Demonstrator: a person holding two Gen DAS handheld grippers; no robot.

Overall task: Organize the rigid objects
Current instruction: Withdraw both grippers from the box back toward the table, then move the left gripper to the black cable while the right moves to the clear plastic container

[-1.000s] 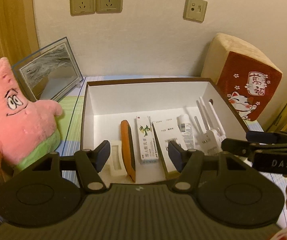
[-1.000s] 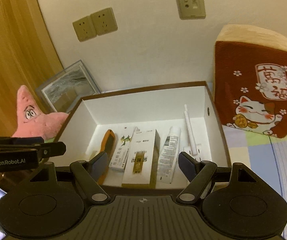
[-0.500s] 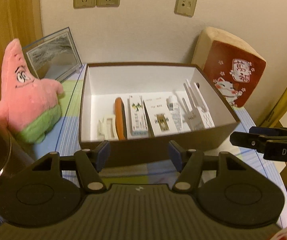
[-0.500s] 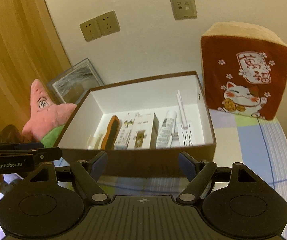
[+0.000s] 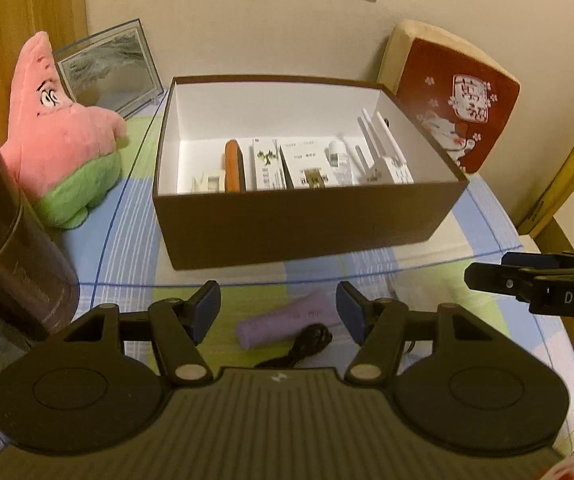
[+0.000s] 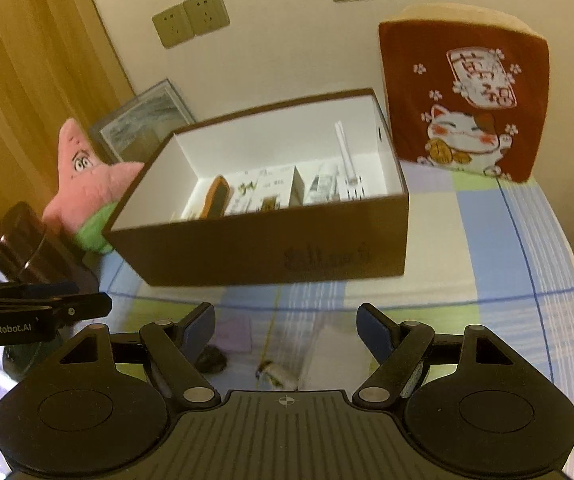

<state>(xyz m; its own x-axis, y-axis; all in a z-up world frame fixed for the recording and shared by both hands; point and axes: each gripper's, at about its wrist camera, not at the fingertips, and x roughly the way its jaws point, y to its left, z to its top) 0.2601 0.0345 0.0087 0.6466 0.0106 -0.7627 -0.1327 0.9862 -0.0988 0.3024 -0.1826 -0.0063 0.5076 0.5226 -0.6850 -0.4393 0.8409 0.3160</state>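
Note:
A brown box [image 5: 299, 232] [image 6: 255, 248] with a white inside stands on the checked cloth and holds an orange case [image 5: 234, 166], medicine cartons [image 5: 267, 164], a tube [image 5: 337, 156] and a white router [image 5: 387, 164]. My left gripper [image 5: 278, 312] is open and empty, back from the box, above a purple box [image 5: 287, 322] and a black cord [image 5: 311, 340]. My right gripper [image 6: 286, 328] is open and empty too, over a purple box [image 6: 233, 334], a small dark item [image 6: 211, 360], a small wrapped item [image 6: 275, 374] and a white packet [image 6: 335, 356].
A pink star plush [image 5: 59, 148] and a framed picture [image 5: 111, 66] are left of the box. A dark cylindrical tin [image 5: 11, 248] stands at the near left. A red cat cushion [image 6: 467, 100] leans on the wall at the right.
Both grippers have pulled back from over the box, which now looks smaller and farther. The near tabletop with the purple box and cord has come into view.

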